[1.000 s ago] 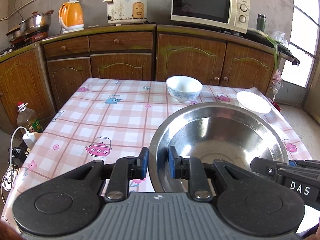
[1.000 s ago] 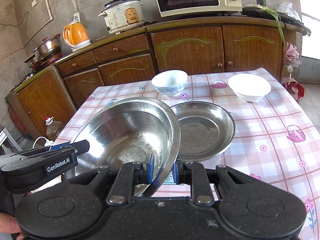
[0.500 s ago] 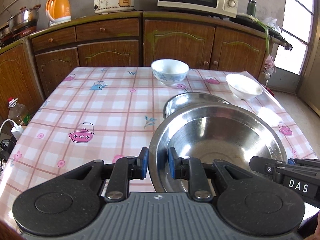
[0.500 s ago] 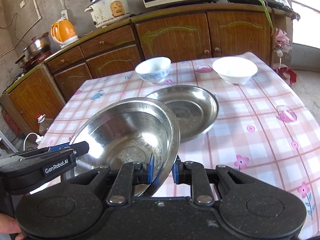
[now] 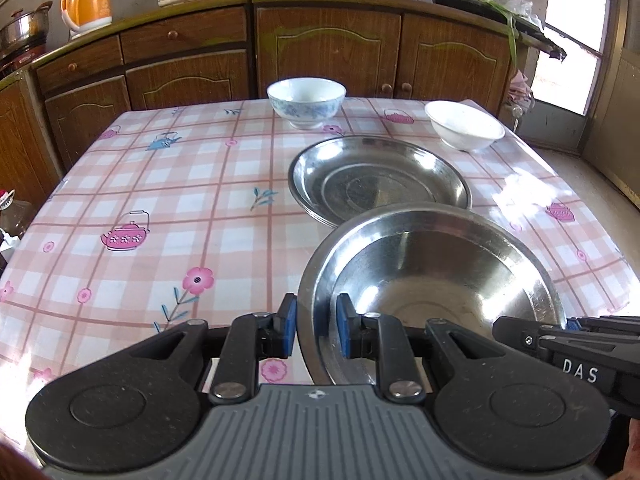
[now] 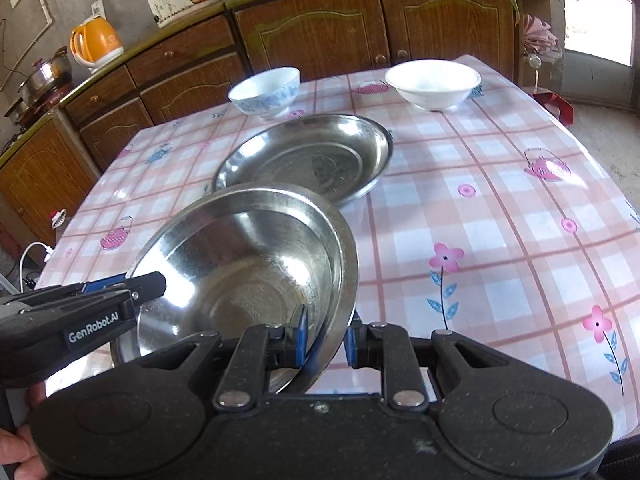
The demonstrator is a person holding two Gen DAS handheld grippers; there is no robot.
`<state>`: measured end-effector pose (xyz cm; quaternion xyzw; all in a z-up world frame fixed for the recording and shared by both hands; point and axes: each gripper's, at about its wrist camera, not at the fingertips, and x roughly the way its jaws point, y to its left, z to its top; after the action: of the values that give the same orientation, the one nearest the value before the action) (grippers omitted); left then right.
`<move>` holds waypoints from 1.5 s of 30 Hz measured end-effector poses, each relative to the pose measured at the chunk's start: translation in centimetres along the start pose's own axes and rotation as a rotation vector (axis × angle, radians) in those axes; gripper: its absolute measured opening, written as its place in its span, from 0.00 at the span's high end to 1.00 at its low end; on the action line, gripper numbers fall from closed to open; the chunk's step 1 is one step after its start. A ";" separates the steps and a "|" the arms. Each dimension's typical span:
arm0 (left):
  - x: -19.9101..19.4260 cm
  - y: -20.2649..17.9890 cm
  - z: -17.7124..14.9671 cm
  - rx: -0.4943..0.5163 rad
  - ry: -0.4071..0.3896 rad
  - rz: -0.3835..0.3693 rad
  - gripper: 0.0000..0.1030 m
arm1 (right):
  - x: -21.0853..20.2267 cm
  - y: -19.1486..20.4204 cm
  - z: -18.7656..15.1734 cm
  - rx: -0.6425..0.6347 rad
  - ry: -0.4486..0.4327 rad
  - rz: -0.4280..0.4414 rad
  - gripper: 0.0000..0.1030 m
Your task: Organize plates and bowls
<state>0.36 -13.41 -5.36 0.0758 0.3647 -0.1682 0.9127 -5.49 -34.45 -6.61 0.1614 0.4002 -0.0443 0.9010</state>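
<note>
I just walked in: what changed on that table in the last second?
The steel basin, gripped at opposite rims by the left gripper and right gripper, came down toward the steel plate. Both grips held. The plate and the two bowls stayed put.
</note>
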 end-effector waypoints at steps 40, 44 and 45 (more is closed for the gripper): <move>2.4 -2.4 -1.5 0.059 0.026 -0.054 0.78 | 1.5 -2.9 -1.2 0.059 0.054 -0.075 0.77; 2.2 -2.5 -1.5 0.062 0.017 -0.055 0.76 | 1.5 -2.9 -1.2 0.061 0.053 -0.081 0.77; 2.2 -2.5 -1.5 0.064 0.017 -0.054 0.76 | 1.4 -2.9 -1.2 0.061 0.052 -0.084 0.77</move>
<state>-0.02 -15.85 -7.96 0.0962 0.3686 -0.2036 0.9019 -5.96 -36.78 -9.13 0.1732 0.4285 -0.0899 0.8822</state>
